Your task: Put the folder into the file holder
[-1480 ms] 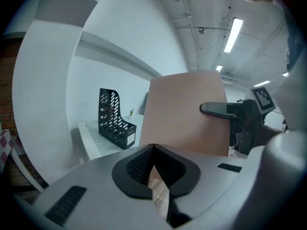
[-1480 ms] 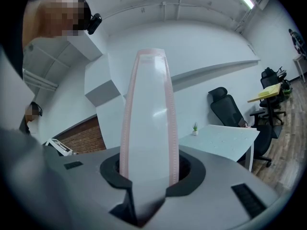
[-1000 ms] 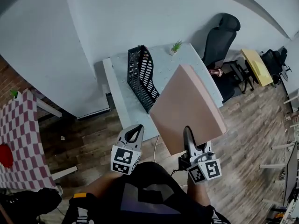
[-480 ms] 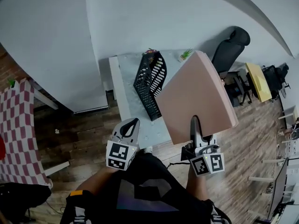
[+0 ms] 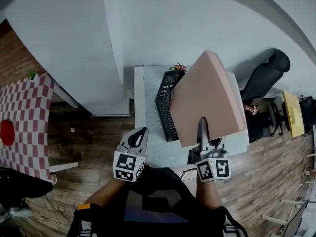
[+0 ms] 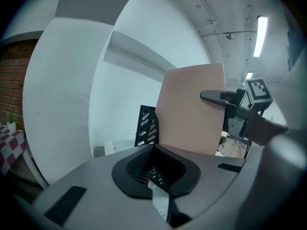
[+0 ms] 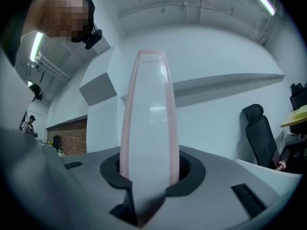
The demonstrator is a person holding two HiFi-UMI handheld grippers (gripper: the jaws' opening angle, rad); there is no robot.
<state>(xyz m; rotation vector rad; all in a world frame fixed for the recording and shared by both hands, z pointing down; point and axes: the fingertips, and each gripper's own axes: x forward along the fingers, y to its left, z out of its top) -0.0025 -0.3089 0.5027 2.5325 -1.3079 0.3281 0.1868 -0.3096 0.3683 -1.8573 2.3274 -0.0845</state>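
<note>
My right gripper point(image 5: 202, 127) pinches folder point(image 5: 207, 98), carried nearer: now just right of file holder point(image 5: 166, 107); left gripper point(image 5: 142, 132) pressed together, empty. Insertion near.

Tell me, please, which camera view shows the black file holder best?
The head view: the file holder stands on the table, its slotted side showing, though the folder covers part. The left gripper view shows only a strip beside the folder; the right gripper view shows none.

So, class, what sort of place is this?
Probably an office: a black file holder on a white desk, a black office chair beside it, and ceiling strip lights.
</note>
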